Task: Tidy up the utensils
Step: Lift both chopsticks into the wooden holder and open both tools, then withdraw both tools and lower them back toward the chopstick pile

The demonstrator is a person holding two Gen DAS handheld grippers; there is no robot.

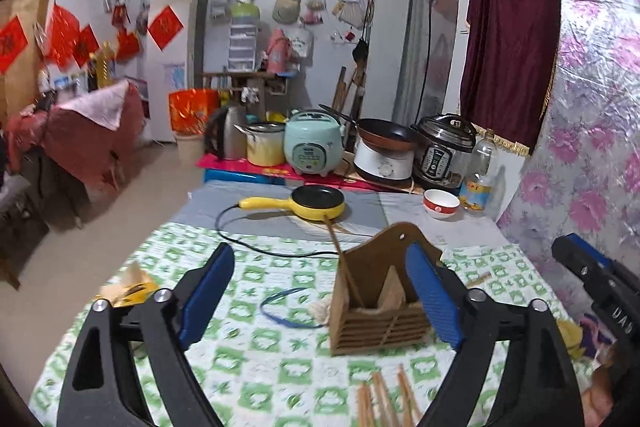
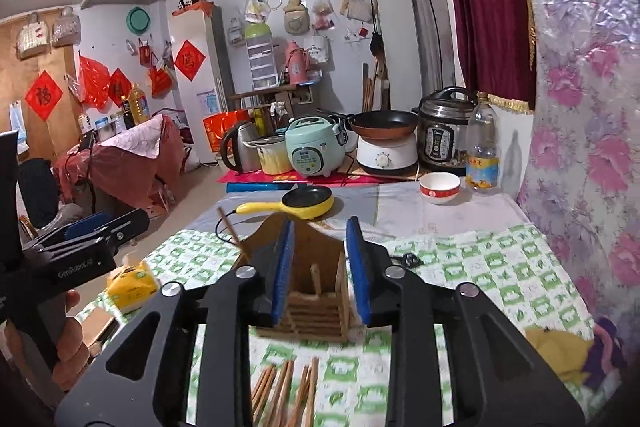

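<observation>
Since the slatted wooden utensil holder [image 2: 308, 301] stands mid-cloth with one chopstick [image 1: 345, 267] leaning out, your next drop could tip it. Loose chopsticks [image 2: 284, 393] lie at the near edge. Left gripper [image 1: 320, 291] gapes empty; right gripper [image 2: 320, 267] part-open, gripping nothing.

wooden slatted holder [image 1: 380, 311], wooden chopsticks [image 2: 280, 387], matt printed tablecloth [image 1: 272, 291].

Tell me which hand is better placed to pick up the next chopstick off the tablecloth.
Probably the right gripper: the loose chopsticks lie centred between its fingers, while they sit off to one side under the left gripper.
</observation>
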